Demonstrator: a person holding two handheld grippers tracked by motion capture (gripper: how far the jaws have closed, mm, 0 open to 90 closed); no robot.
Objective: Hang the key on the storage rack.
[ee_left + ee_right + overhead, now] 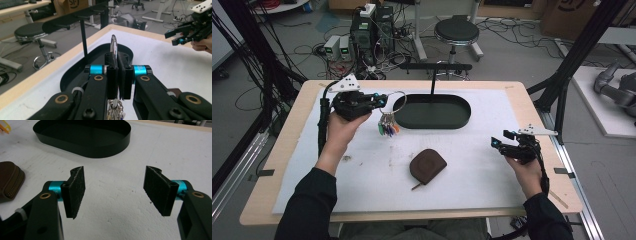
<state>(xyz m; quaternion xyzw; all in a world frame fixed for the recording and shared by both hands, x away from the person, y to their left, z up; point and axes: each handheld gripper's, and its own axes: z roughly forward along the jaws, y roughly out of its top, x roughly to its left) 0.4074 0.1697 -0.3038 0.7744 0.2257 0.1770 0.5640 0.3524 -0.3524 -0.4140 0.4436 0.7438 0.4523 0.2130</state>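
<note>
My left gripper (382, 100) is shut on a large metal key ring (399, 101), held up over the left end of the black oval tray (462, 114). A bunch of coloured keys (388, 125) hangs below the ring. In the left gripper view the ring (113, 45) stands on edge between the closed pads, with the keys (114, 111) dangling underneath. My right gripper (500, 139) stays open at the right of the white mat, its pads (76, 190) wide apart and nothing between them. A brown zipped pouch (427, 165) lies on the mat near the front centre.
A thin black post with a crossbar (433, 80) rises at the tray's far rim. The white mat (362, 175) covers a wooden table (292, 120). Black frame struts (572, 55) stand at the right; a stool (456, 32) and cables lie beyond the table.
</note>
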